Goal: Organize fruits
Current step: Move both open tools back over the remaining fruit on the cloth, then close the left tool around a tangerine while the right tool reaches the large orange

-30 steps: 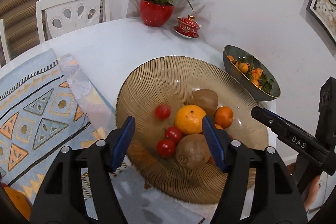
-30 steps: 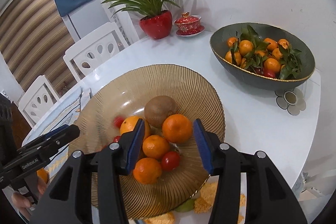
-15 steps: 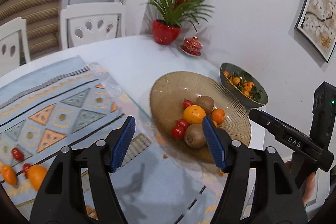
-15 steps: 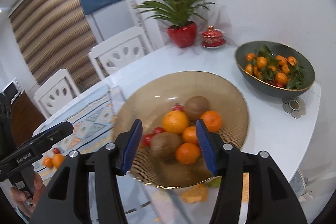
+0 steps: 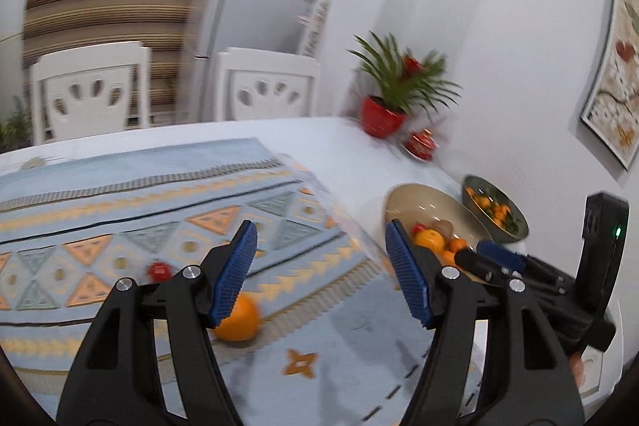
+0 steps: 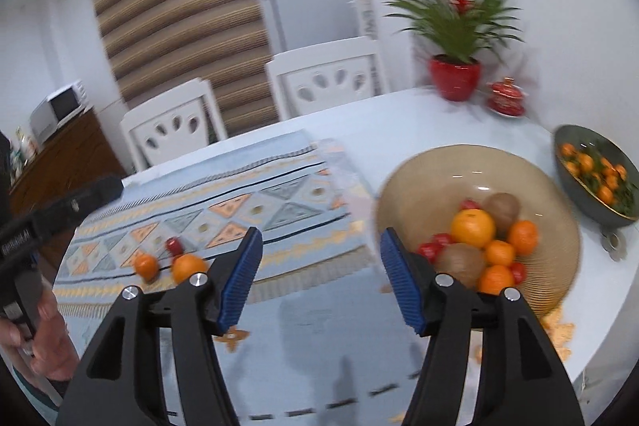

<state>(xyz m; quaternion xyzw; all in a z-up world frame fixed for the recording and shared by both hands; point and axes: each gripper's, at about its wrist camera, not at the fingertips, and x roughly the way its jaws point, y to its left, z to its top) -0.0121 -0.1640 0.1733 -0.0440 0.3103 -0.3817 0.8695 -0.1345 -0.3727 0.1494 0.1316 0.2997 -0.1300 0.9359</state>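
A ribbed tan glass bowl [image 6: 431, 178] at the table's right holds oranges, two kiwis and small tomatoes. The same bowl [image 5: 415, 198] shows far right in the left wrist view. On the blue patterned cloth [image 6: 279, 202] lie two loose oranges [image 6: 187, 266] and a small tomato [image 6: 174, 245]. My left gripper [image 5: 319, 270] is open and empty above the cloth, with one orange [image 5: 239, 318] just behind its left finger and a tomato [image 5: 159, 269] further left. My right gripper [image 6: 319, 276] is open and empty, between the loose fruit and the bowl.
A dark green bowl of mandarins with leaves [image 6: 595, 178] stands at the far right edge. A red potted plant [image 6: 455, 74] and a red lidded cup [image 6: 506, 98] sit at the back. Two white chairs [image 6: 323, 82] stand behind the table. A hand [image 6: 44, 338] holds the left gripper.
Both grippers have drawn back and swung left, away from the tan bowl, towards the cloth. The loose oranges and tomato have come into view. Both stay open.
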